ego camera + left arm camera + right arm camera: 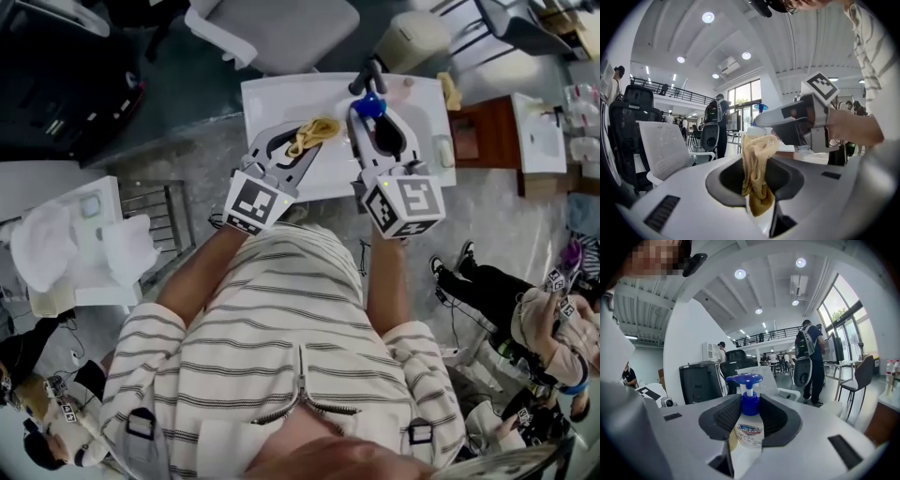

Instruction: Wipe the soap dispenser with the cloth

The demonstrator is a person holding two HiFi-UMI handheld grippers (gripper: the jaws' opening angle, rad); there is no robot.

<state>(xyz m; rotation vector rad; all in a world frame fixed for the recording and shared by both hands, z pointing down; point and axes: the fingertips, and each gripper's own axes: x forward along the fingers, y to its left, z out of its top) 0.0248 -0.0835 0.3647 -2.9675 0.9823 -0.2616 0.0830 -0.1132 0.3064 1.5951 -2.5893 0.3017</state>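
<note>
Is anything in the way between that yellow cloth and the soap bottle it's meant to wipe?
Nothing loose. The cloth, pinched in the left gripper, hangs close beside the soap dispenser; only the jaws of the right gripper, clamped on it, cover its sides.

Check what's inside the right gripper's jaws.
The right gripper clamps the soap dispenser: white bottle, blue pump head sticking out above the pads. Its base is covered by the gripper body.
</note>
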